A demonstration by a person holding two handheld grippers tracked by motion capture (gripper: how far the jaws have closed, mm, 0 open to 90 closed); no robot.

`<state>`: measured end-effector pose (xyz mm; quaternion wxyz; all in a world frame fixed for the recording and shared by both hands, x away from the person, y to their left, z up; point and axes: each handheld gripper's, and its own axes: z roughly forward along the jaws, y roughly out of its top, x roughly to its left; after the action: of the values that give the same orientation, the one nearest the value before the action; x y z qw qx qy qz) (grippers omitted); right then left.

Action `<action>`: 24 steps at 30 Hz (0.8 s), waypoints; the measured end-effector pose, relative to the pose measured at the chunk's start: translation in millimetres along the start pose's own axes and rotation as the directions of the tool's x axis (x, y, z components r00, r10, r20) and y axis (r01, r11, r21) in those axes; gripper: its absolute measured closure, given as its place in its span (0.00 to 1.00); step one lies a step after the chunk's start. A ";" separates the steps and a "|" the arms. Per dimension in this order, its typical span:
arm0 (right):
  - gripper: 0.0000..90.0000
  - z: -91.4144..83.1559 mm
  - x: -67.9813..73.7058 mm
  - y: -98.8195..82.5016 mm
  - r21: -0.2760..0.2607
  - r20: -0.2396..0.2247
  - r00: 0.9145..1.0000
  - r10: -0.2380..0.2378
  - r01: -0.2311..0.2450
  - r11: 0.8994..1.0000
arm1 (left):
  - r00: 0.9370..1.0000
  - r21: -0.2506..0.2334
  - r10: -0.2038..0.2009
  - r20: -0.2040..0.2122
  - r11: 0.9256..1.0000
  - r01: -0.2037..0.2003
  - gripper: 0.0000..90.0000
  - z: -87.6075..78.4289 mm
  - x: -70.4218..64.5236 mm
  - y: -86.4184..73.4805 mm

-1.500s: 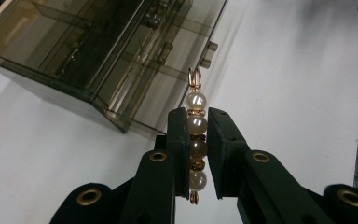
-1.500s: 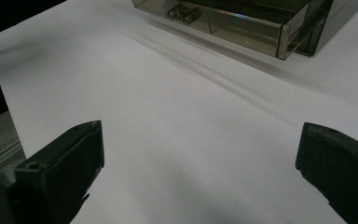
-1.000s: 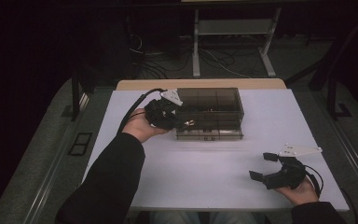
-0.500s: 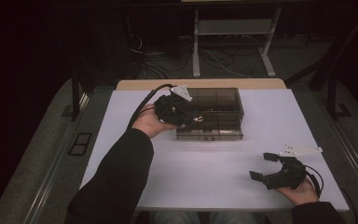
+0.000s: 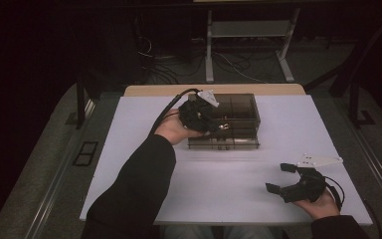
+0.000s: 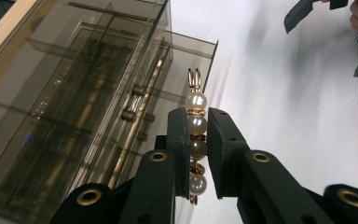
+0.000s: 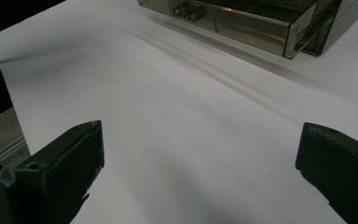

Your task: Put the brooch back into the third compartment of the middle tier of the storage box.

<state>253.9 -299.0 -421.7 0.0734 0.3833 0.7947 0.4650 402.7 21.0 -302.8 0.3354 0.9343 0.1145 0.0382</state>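
A pearl strand (image 6: pixel 197 140) sits clamped between the left tool (image 6: pixel 197 154) jaws at frame centre, over the smoky plastic drawer box (image 5: pixel 234 119) at upper centre. Likely it goes into the open drawer next, which calls for lowering and release. The right tool (image 5: pixel 289 180), lower right, gapes wide and empty above the white tabletop (image 5: pixel 229 189).

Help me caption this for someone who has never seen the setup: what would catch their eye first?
Most striking is the string of pearl beads with gold links, pinched between the black jaws of the left gripper just beside the smoky transparent plastic drawer box at the far middle of the white table. Next comes the right gripper at the near right, jaws spread wide above bare tabletop, holding nothing.
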 end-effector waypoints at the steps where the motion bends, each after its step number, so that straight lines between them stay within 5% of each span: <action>1: 0.01 -0.2 -0.1 0.0 -0.001 0.000 1.000 -0.001 0.001 1.000 | 1.000 0.001 0.004 0.003 1.000 -0.004 0.88 2.2 0.0 1.3; 24: 0.01 0.8 1.0 1.1 0.000 -0.007 1.000 -0.012 0.012 1.000 | 0.999 -0.021 -0.007 0.036 1.000 0.008 0.88 40.5 0.7 18.1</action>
<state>254.1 -297.4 -421.0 0.0735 0.3770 0.7972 0.4658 412.8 -17.5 -322.6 0.3476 0.9307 0.1116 0.0213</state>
